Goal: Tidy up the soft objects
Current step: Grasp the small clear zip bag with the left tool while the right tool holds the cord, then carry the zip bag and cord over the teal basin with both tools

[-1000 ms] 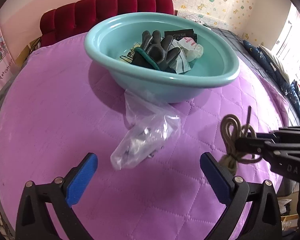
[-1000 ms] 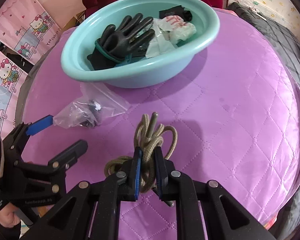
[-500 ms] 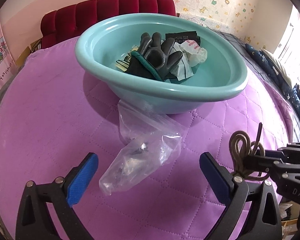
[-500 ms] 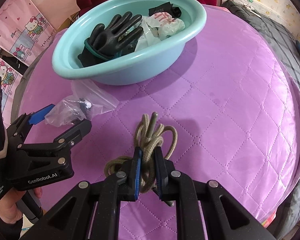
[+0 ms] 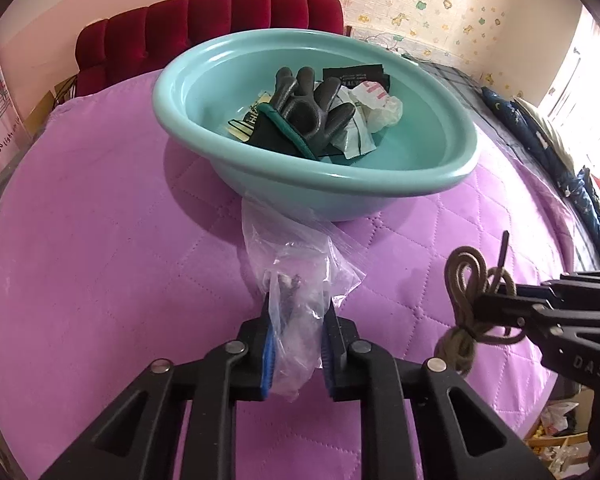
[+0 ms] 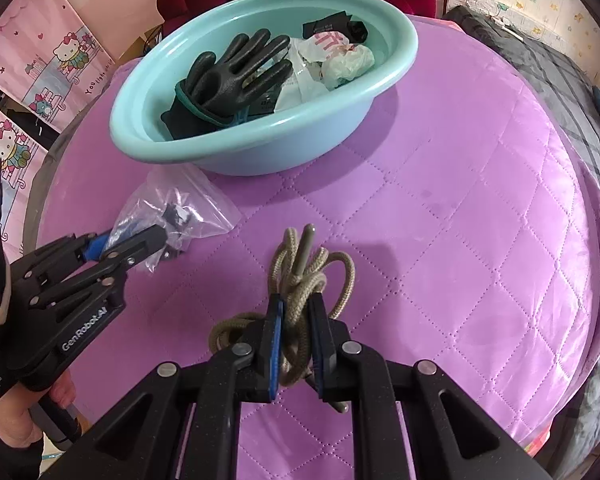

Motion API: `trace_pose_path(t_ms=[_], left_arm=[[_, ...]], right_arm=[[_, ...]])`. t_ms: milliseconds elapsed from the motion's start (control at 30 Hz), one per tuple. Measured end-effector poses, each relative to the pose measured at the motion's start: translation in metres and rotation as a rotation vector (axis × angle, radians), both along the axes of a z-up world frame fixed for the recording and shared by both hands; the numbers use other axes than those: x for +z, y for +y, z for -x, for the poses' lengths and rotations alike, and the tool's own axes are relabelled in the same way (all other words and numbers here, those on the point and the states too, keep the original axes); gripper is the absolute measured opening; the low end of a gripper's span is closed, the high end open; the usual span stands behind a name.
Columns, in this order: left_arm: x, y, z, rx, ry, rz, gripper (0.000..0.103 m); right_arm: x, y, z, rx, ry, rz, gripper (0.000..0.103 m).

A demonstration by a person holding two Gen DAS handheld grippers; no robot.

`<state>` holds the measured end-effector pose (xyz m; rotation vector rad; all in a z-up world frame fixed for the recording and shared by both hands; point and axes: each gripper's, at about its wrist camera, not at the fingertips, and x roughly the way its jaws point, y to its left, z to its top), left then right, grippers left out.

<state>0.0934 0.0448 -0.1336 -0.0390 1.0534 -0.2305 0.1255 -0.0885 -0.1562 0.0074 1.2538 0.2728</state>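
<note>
- The left tongs (image 5: pixel 296 334), low in the middle of the left wrist view, are pinching the near end of a clear plastic bag (image 5: pixel 300 280) between their blue pads (image 5: pixel 269 350); in the right wrist view the same tongs (image 6: pixel 140 240) are showing at the left edge, clamped on that bag (image 6: pixel 176 208).
- The bag is holding small dark bits, too blurred to name, and its far end is lying on the purple quilt (image 5: pixel 100 260) right against the foot of the basin.
- The right tongs (image 6: pixel 296 344), low in the middle of the right wrist view, are squeezing a bundle of tan cord (image 6: pixel 308 276) between their pads, with loops sticking out past the tips and to the left; in the left wrist view these tongs (image 5: pixel 484 304) are reaching in from the right edge, gripping the cord (image 5: pixel 472 276).
- I cannot tell whether the cord is touching the quilt (image 6: pixel 460 240).
- A bare hand (image 6: pixel 16 416) is gripping the left tool's handle in the lower left corner of the right wrist view.
- A teal basin (image 5: pixel 204 140) is sitting on the quilt above the tongs, in the upper middle of both views (image 6: pixel 340 120).
- Inside it a black glove (image 6: pixel 236 68) with a green cuff is lying fingers up, beside crumpled white wrappers (image 6: pixel 340 60) and a black tag (image 6: pixel 326 24).
- A red padded headboard (image 5: pixel 220 20) is standing behind the basin, at the top of the frame.
- Cartoon cat posters (image 6: pixel 40 76) are hanging at the upper left of the right wrist view.
</note>
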Motion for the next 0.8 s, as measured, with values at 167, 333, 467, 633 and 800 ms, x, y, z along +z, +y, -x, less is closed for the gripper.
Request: trace_pose_path(t_ms=[167, 333, 467, 633, 800], left_arm=[[0.005, -0.001, 0.01, -0.011, 0.008, -0.008, 0.018], [0.012, -0.003, 0.021, -0.011, 0.006, -0.021, 0.018], [0.018, -0.005, 0.032, -0.011, 0.004, -0.029, 0.018], [0.027, -0.008, 0.043, -0.008, 0.005, -0.031, 0.018], [0.037, -0.011, 0.055, -0.005, 0.004, -0.03, 0.018]], right_arm=[[0.003, -0.003, 0.005, 0.002, -0.011, -0.004, 0.012], [0.012, -0.004, 0.009, 0.011, -0.021, -0.004, 0.012], [0.02, -0.005, 0.012, 0.02, -0.03, -0.003, 0.012], [0.029, -0.008, 0.017, 0.032, -0.041, -0.001, 0.012], [0.036, -0.01, 0.022, 0.044, -0.046, 0.004, 0.012]])
